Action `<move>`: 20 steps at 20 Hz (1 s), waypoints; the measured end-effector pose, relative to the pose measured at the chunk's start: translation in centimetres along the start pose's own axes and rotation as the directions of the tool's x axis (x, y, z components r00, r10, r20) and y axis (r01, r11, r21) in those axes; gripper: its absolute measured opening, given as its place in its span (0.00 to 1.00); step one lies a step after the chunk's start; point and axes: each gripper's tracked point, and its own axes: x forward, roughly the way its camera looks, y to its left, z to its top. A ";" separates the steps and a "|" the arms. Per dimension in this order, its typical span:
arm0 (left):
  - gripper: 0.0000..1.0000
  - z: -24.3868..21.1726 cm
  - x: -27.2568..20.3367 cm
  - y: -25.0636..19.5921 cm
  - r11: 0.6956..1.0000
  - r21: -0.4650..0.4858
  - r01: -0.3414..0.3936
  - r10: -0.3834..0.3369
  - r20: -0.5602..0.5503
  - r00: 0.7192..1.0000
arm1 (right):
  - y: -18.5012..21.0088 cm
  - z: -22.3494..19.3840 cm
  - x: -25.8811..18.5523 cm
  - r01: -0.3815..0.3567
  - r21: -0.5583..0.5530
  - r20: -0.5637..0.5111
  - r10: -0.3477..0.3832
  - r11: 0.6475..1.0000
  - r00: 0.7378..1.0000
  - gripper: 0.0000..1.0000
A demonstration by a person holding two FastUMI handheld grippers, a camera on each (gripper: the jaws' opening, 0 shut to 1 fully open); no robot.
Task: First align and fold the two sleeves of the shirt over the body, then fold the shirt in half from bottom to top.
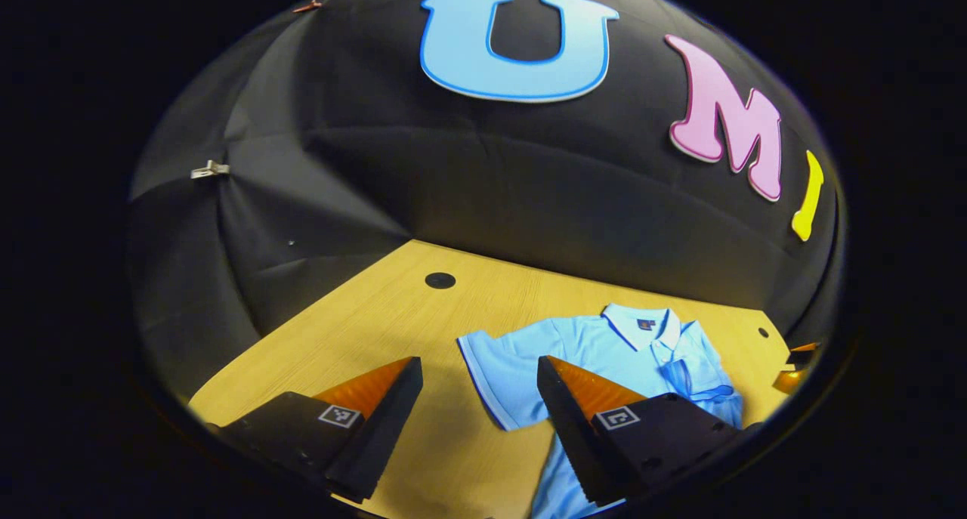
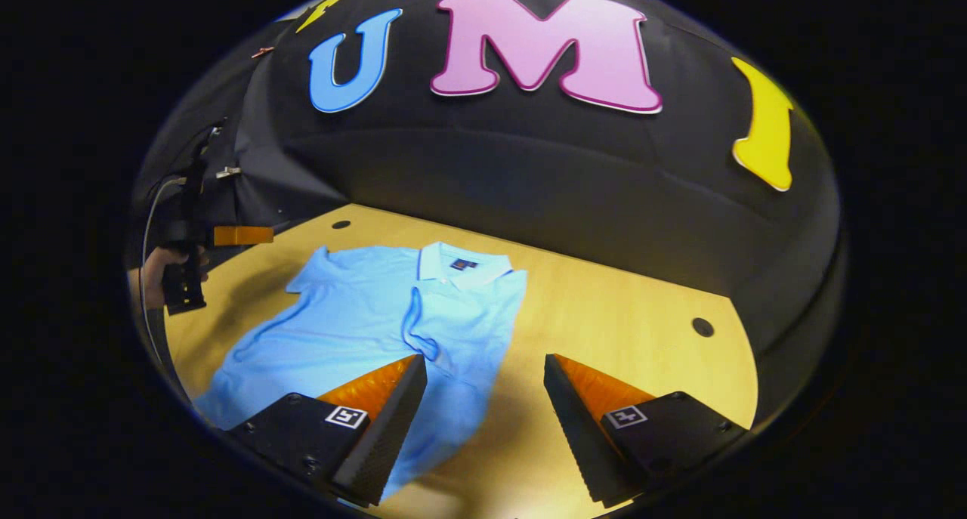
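A light blue polo shirt (image 1: 604, 353) (image 2: 355, 315) lies flat on the wooden table, white collar (image 2: 462, 266) toward the wall. One sleeve (image 2: 419, 326) is folded over the body. The other sleeve (image 1: 491, 368) lies spread out on the table. My left gripper (image 1: 477, 362) is open and hovers above that spread sleeve, nothing between its fingers. It also appears at the left edge of the right gripper view, left gripper (image 2: 242, 236) held by a hand (image 2: 155, 273). My right gripper (image 2: 483, 362) is open above the shirt's side edge near the folded sleeve.
The wooden table (image 2: 619, 307) has round dark holes, one hole (image 1: 440, 280) beyond the shirt and another hole (image 2: 702, 326) to its right. The black cloth wall (image 1: 491, 186) closes off the back and sides. Bare wood lies on both sides of the shirt.
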 end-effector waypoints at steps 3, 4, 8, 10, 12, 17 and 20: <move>0.97 -1.3 5.6 0.2 0.998 -0.060 0.032 -0.033 -0.025 0.999 | -2.1 -1.6 -1.8 0.060 -0.024 0.009 -0.059 0.998 0.998 0.98; 0.97 -2.4 6.9 0.6 0.997 -0.077 0.020 -0.024 -0.059 0.998 | -2.5 -1.7 -2.4 0.078 -0.053 0.035 -0.076 0.996 0.996 0.98; 0.97 -3.5 10.5 1.1 0.999 0.049 -0.020 0.025 -0.100 0.995 | -2.6 -2.3 -3.9 0.103 -0.111 0.059 -0.097 0.988 0.994 0.97; 0.97 -3.5 11.3 1.0 0.994 0.110 -0.019 0.034 -0.129 0.991 | -1.8 -2.5 -3.5 0.072 -0.035 0.051 -0.070 0.997 0.996 0.98; 0.98 -3.7 11.6 1.0 0.987 0.158 -0.012 0.036 -0.150 0.988 | -1.3 -3.0 -3.3 0.049 0.029 0.026 -0.049 0.998 0.998 0.98; 0.56 -4.2 11.8 -0.7 0.986 0.160 0.057 -0.029 -0.175 0.984 | -3.2 -4.0 -2.8 0.097 0.096 -0.014 -0.096 0.991 0.995 0.98; 0.13 -4.2 11.5 -1.7 0.990 0.111 0.084 -0.064 -0.174 0.983 | -4.5 -5.3 -3.1 0.143 0.080 -0.085 -0.137 0.986 0.987 0.98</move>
